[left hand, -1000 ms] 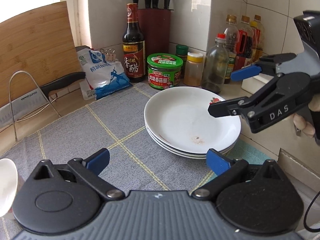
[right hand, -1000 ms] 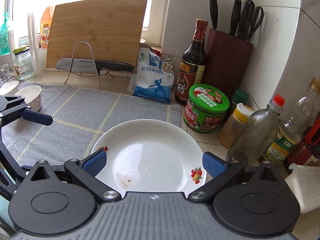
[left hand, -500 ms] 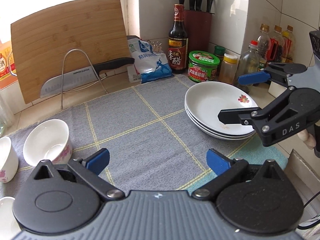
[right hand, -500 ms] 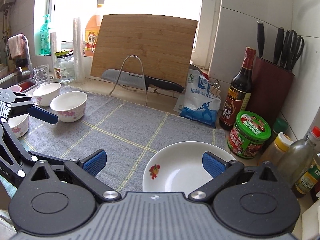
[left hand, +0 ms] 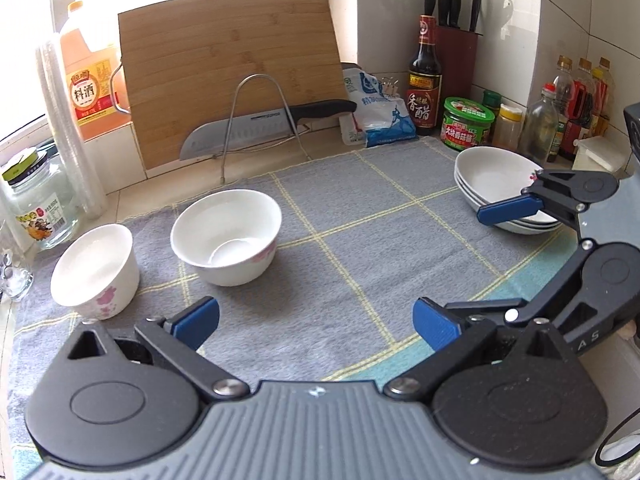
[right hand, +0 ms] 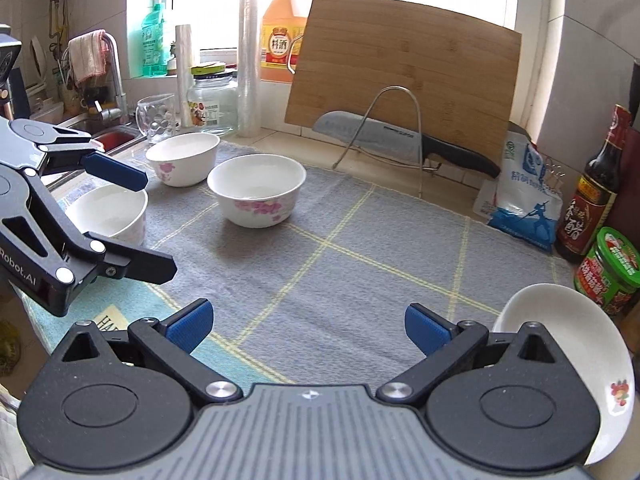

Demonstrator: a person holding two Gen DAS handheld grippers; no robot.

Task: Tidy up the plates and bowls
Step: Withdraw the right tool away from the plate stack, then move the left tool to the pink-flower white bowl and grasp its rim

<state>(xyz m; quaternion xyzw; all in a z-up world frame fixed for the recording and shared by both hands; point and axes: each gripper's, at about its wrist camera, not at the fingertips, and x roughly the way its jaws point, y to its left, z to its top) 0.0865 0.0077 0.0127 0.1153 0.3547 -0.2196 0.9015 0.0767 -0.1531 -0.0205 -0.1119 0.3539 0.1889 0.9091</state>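
L gripper (left hand: 316, 318) open wide, nothing btwn the blue pads, hovering over the grey checked mat (left hand: 360, 264). R gripper (right hand: 306, 326) likewise spread open & empty, over the same mat; it shows in the L view at far right, one pad in front of the plate stack. Outward from L gripper: nearest bowl (left hand: 226, 238) ahead-left, upright on mat; second bowl (left hand: 96, 270) further left, near it but apart. R view shows a third bowl (right hand: 106, 214) partly hidden behind the L gripper's fingers, so 3 bowls total, all separate, none nested. Plate stack (left hand: 506, 194) ahead-right of L gripper, just beside R gripper on its right; looks like 3 plates nested, edges roughly aligned. Further out, not task items: cutting board (left hand: 232, 76) leaning at back w/ knife (left hand: 256, 126) on wire rack, vinegar bottle (left hand: 424, 80), green-lid jar (left hand: 466, 122). Judgement: plates appear done (stacked). Bowls not yet stacked — that's what is left; approx halfway. Likely next target = nearest bowl, but can't confirm.
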